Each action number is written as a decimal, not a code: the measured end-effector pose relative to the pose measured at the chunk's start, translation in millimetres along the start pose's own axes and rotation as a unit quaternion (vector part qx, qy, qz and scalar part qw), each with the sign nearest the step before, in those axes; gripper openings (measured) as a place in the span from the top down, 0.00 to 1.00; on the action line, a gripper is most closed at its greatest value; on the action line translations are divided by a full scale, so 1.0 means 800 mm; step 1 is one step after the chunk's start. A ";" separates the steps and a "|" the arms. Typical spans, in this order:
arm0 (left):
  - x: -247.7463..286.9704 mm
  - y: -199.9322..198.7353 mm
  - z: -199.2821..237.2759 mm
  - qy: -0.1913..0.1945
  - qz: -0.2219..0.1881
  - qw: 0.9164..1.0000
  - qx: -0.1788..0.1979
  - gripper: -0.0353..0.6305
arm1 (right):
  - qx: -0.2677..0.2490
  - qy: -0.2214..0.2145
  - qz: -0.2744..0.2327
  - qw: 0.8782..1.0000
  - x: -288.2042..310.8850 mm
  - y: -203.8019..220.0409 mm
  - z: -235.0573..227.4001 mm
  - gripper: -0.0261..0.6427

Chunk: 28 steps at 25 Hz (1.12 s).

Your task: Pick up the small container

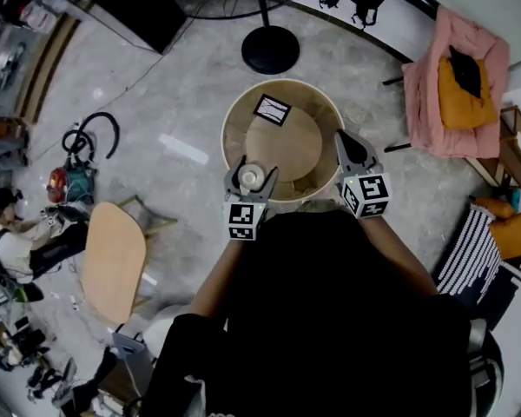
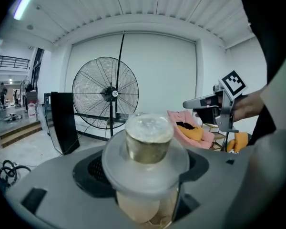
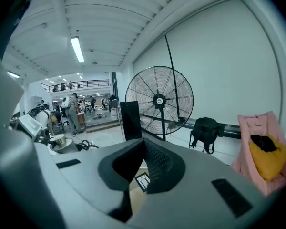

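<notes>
- My left gripper (image 1: pixel 251 181) is clamped on the small container (image 2: pixel 148 144), a clear tub with a wide lid, upright between the jaws.
- In the head view the container sits over the near left edge of the round worktop (image 1: pixel 319 102). No view shows me whether its base is clear of the wood.
- My right gripper (image 1: pixel 348 144) hangs over the worktop's near right edge, jaws pressed together with nothing between them.
- A marker card (image 1: pixel 272 109) lies on the far side of the worktop, well apart from both grippers.
- To lift well, I judge I should raise straight up with the gripper level, so the container does not tip and the lid does not shift.
- The jaws seem to bite on the body, below the lid's brim. Thin plastic like this likely flexes, so a firm but not crushing pressure seems right.
- The right gripper is best held where it is, out of the lift path.
</notes>
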State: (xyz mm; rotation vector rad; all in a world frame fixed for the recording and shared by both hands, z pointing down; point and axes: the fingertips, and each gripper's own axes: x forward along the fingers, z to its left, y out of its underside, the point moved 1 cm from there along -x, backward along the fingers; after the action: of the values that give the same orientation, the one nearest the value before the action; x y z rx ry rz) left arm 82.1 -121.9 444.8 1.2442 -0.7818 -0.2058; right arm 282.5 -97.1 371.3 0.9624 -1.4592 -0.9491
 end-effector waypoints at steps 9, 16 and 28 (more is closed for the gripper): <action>0.017 -0.015 0.002 -0.018 -0.010 1.000 0.002 0.41 | -0.020 0.013 -0.004 1.000 -0.004 -0.008 -0.026 0.94; 0.028 -0.021 -0.001 -0.027 -0.007 1.000 0.006 0.41 | -0.016 0.013 -0.006 1.000 -0.006 -0.013 -0.044 0.94; 0.037 -0.015 -0.019 -0.032 -0.001 0.999 0.007 0.41 | -0.016 0.002 -0.016 1.000 -0.008 -0.020 -0.056 0.94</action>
State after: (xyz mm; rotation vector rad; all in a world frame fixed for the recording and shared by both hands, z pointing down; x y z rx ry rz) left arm 116.5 -130.9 444.6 1.2576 -0.8375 -0.2426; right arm 328.8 -99.2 358.0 0.9655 -1.4245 -0.9906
